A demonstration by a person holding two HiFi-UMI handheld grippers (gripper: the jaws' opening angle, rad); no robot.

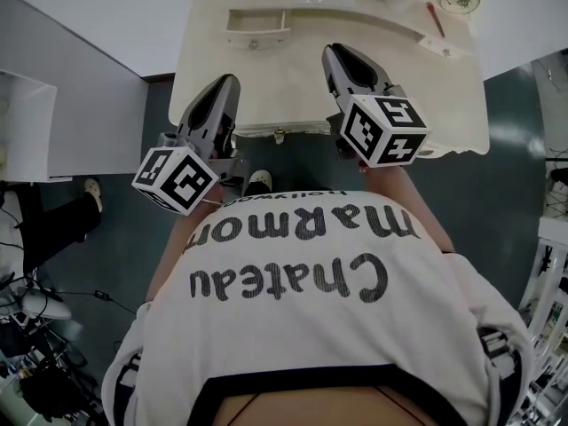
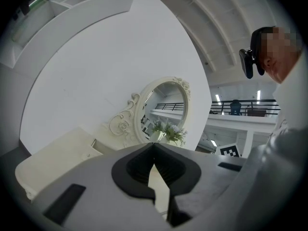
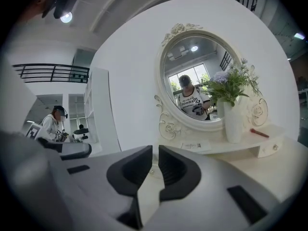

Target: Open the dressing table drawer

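In the head view, the cream wooden dressing table [image 1: 293,78] fills the upper centre. Its shallow front drawer [image 1: 266,131] sits shut at the near edge, mid-frame, between my left gripper [image 1: 232,82] and right gripper [image 1: 335,53].

In the left gripper view, the jaw tips meet at lower centre, holding nothing.

In the right gripper view, the jaws stand a thin slit apart, empty, below the oval carved mirror [image 3: 197,81].

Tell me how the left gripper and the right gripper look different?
The grey left gripper sits nearer the person; the grey right gripper reaches further over the cream dressing table. Left fingers touch at the tips; right fingers leave a thin slit. Both hold nothing.
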